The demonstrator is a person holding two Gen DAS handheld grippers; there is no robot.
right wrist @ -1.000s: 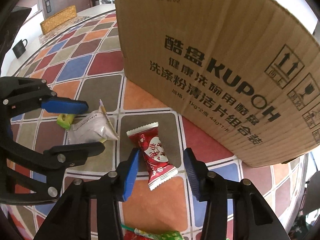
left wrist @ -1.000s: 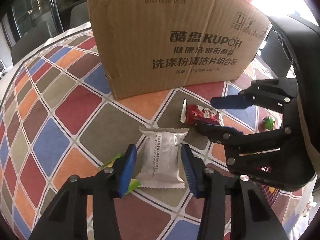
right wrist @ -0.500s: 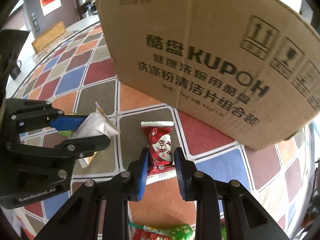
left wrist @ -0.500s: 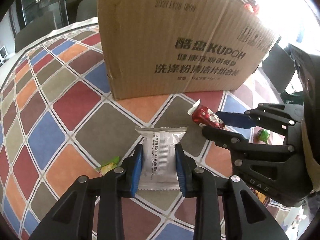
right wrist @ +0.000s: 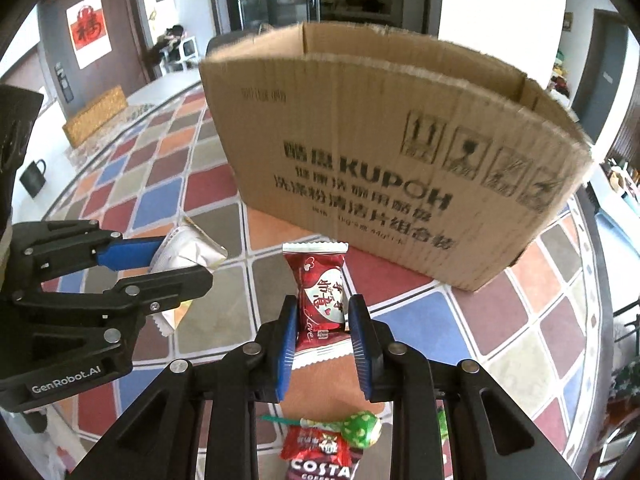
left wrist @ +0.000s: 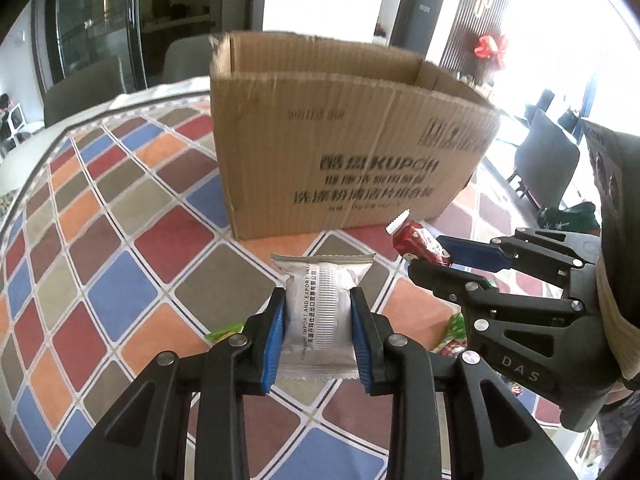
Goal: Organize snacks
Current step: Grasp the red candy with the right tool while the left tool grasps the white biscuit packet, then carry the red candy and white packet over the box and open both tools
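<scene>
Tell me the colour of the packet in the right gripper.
Dark red packet, white heart; clearest in right wrist view.

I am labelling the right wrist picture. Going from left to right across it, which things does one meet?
Black mug → left gripper holding the silver packet → right gripper holding the red candy → cardboard box.

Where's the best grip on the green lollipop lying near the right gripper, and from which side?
Take the green lollipop at the neck, where the thin stick meets the wrapped ball, coming from above with the fingers across the stick. It lies flat on the tablecloth with its ball end over the red packet, so the round ball would likely slip. The right gripper holds a red candy now.
</scene>
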